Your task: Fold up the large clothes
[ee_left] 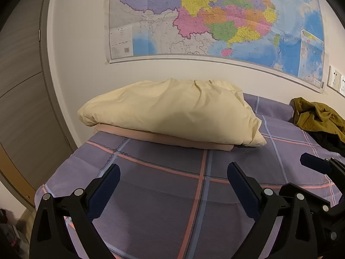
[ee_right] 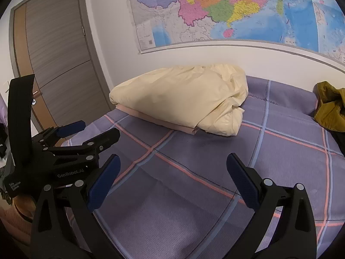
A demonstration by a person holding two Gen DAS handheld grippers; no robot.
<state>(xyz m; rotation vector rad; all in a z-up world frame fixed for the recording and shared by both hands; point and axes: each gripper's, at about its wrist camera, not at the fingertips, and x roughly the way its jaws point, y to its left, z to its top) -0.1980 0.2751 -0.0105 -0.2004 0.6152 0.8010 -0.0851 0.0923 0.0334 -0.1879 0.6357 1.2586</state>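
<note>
A folded cream garment (ee_left: 172, 112) lies on top of a folded pink one (ee_left: 172, 141) at the far side of the bed, by the wall; both show in the right wrist view too, cream (ee_right: 179, 99) over pink (ee_right: 155, 119). An olive-green jacket (ee_left: 319, 114) lies crumpled at the right; it also shows in the right wrist view (ee_right: 330, 110). My left gripper (ee_left: 173, 172) is open and empty above the bedspread, short of the folded pile. My right gripper (ee_right: 173, 164) is open and empty beside it. The left gripper (ee_right: 94, 130) also shows at the left of the right wrist view.
The bed has a purple plaid bedspread (ee_left: 161, 194). A large map (ee_left: 215, 21) hangs on the white wall behind. A wooden door (ee_right: 56, 60) stands at the left. Wall sockets (ee_left: 336, 79) sit at the right. A dark garment (ee_left: 330, 142) lies under the jacket.
</note>
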